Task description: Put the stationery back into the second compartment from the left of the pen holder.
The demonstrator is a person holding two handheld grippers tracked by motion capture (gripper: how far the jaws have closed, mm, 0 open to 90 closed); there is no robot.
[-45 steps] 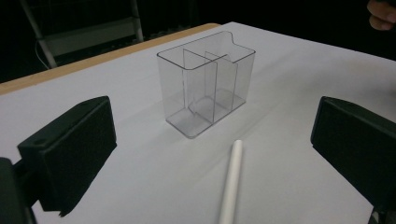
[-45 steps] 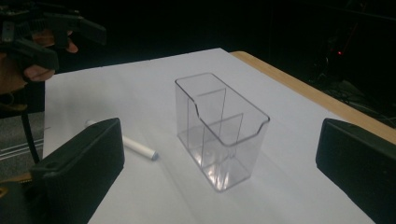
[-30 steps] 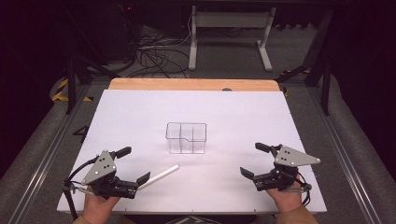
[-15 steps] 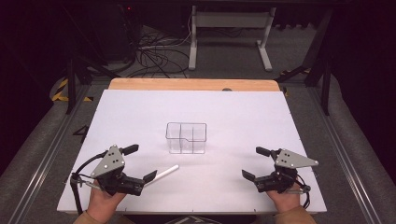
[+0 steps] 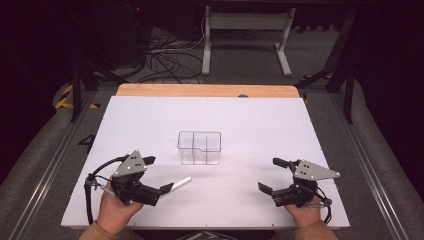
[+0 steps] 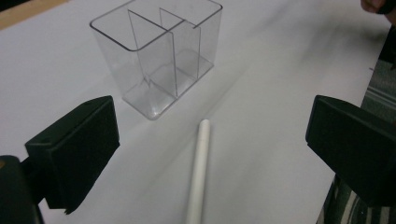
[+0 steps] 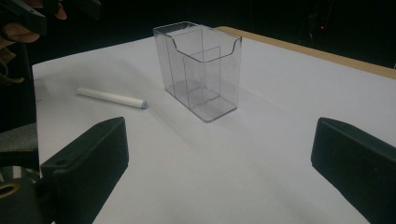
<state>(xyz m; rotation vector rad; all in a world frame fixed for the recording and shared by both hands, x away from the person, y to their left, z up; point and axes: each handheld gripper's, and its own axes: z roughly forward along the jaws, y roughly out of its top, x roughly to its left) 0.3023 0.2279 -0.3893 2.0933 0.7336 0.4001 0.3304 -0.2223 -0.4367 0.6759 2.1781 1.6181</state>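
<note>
A clear plastic organiser (image 5: 199, 148) with several compartments stands upright at the middle of the white table (image 5: 260, 125). A white stick (image 5: 179, 183) lies flat in front of it to the left. My left gripper (image 5: 157, 176) is open just left of the stick, whose near end lies between the jaws in the left gripper view: the stick (image 6: 198, 172), the organiser (image 6: 159, 51) beyond it. My right gripper (image 5: 273, 175) is open near the front right edge, holding nothing. It faces the organiser (image 7: 201, 67) and the stick (image 7: 111, 98).
A wooden strip (image 5: 205, 90) borders the table's far edge. Beyond it are cables (image 5: 165, 55) on the floor and a white frame stand (image 5: 245, 35). Metal rails (image 5: 50, 165) run along both sides of the table.
My left gripper has moved right and a little forward, closing in on the near end of the white stick. The right gripper has barely shifted.
</note>
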